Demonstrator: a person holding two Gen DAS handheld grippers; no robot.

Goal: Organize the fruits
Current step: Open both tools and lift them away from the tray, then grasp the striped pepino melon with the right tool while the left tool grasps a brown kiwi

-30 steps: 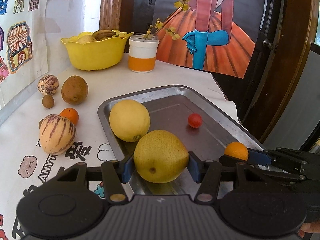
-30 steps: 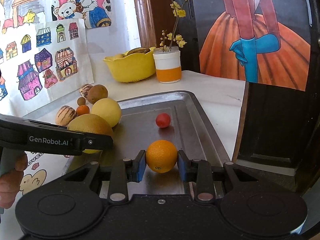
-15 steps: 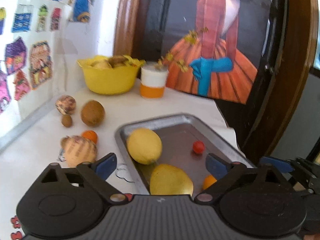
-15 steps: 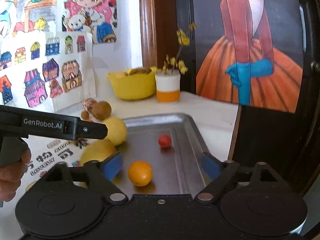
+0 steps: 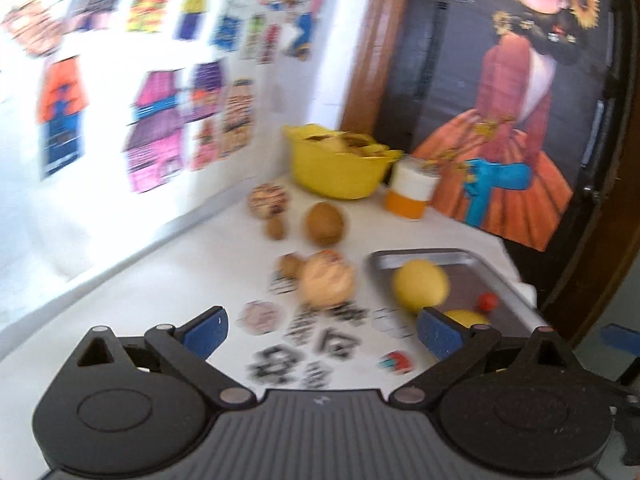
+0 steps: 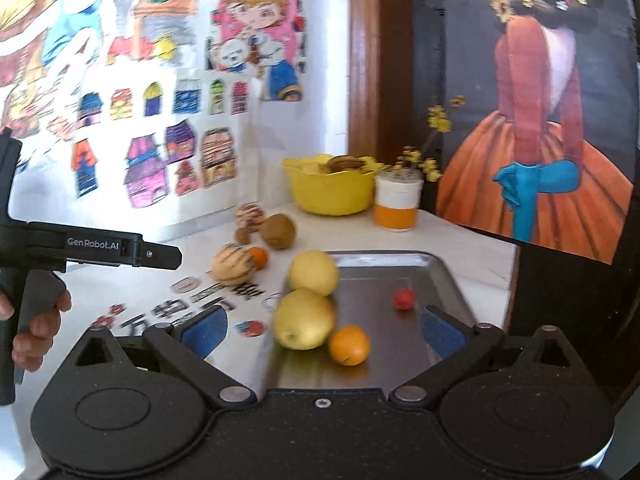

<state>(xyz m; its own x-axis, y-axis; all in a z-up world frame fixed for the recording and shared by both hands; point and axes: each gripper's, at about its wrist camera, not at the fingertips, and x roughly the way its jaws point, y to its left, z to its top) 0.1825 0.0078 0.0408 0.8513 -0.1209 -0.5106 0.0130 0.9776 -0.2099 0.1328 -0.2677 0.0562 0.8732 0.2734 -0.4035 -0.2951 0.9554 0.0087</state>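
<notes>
Striped melon (image 6: 232, 267) sits on the counter (image 6: 200, 248) just left of the tray (image 6: 452, 280), a small orange (image 6: 259, 257) touching its far side. Judged: firm rind, round, moderately heavy, likely to roll; best gripped across its widest middle. Brown fruits (image 6: 279, 230) further back look hard and lighter. Tray holds two yellow pears (image 6: 305, 318), an orange (image 6: 349, 345), a cherry tomato (image 6: 404, 298). Left tongs (image 5: 320, 330) spread wide, empty, above the counter; right tongs (image 6: 320, 328) likewise spread, empty, over the tray.
</notes>
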